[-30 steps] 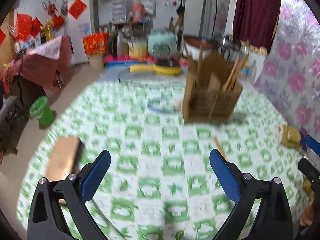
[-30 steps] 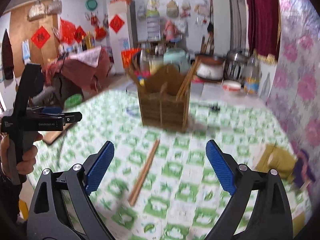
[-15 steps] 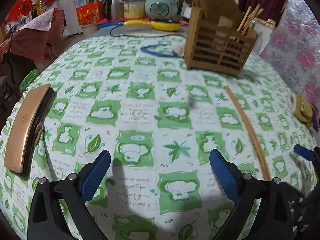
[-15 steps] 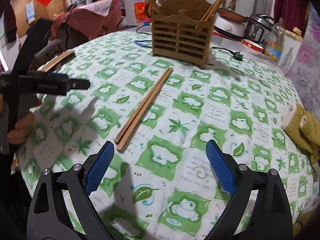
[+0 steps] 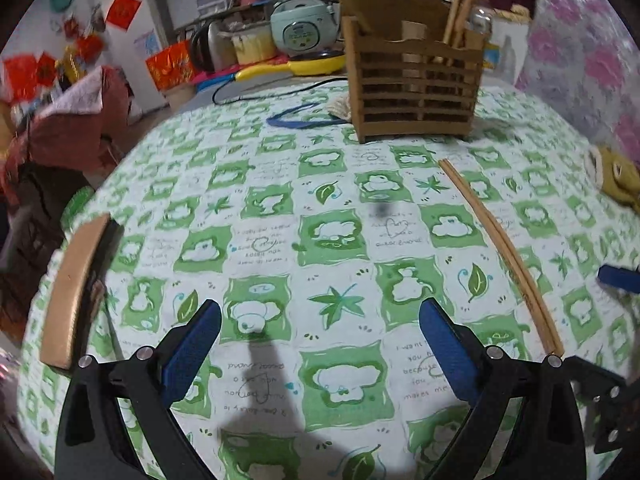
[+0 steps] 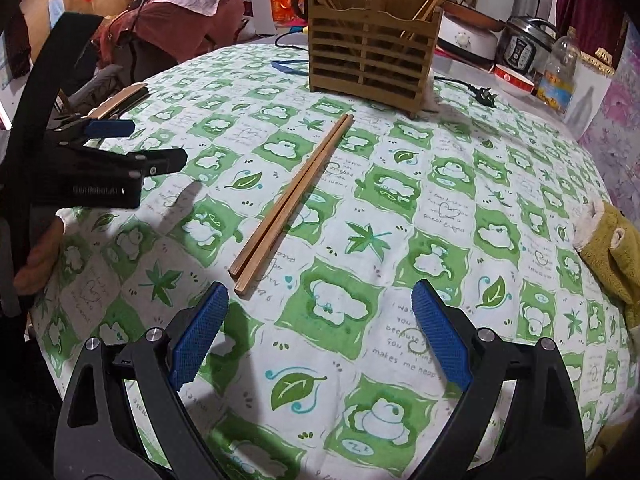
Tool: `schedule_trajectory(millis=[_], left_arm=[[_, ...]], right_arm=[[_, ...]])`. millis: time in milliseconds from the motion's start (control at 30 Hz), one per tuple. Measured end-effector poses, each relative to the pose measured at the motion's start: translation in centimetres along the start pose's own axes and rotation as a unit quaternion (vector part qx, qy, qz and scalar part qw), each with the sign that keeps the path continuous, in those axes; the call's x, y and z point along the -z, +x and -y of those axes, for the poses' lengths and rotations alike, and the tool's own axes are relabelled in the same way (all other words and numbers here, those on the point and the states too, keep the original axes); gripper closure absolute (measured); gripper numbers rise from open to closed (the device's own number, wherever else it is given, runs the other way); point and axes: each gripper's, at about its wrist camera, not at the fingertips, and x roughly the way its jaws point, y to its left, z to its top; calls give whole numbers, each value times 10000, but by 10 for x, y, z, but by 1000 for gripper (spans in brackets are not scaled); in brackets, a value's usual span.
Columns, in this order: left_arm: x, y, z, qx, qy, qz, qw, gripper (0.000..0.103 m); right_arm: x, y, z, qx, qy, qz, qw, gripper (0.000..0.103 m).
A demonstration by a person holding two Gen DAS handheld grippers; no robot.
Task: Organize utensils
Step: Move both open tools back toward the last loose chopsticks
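In the left wrist view, the left gripper (image 5: 320,340) sits at the bottom, jaws apart and empty; the chopsticks (image 5: 496,248) lie at right, the holder (image 5: 412,92) at top. In the right wrist view, the right gripper (image 6: 320,332), also spread and empty, sits just below the chopsticks' near ends (image 6: 294,196), probably lined up to grasp them.

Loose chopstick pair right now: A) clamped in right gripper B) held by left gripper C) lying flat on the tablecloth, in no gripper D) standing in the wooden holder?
C: the chopstick pair lies flat on the tablecloth, short of the wooden holder; right gripper and left gripper are both open and empty.
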Motion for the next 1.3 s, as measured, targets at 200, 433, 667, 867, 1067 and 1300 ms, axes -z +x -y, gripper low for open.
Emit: schedule_trajectory(millis=[200, 433, 667, 867, 1067, 1300], left_arm=[[2, -2, 17, -366, 455, 125, 9982, 6], [6, -10, 26, -62, 743, 229, 9970, 6], [10, -19, 45, 1331, 897, 19, 9870, 6], [15, -12, 82, 1727, 1479, -292, 9734, 6], [-1, 5, 54, 663, 1084, -258, 9916, 5], [2, 3, 1, 769, 194, -126, 9968, 5]], right_arm=[[-5, 9, 12, 317, 372, -159, 9987, 14], [8, -13, 69, 133, 1957, 524, 9792, 14], [12, -19, 77, 42, 2198, 783, 9724, 13], [19, -20, 95, -224, 2653, 859, 9601, 13], [21, -22, 96, -238, 2680, 901, 9589, 13], [13, -21, 77, -123, 2152, 831, 9730, 13]])
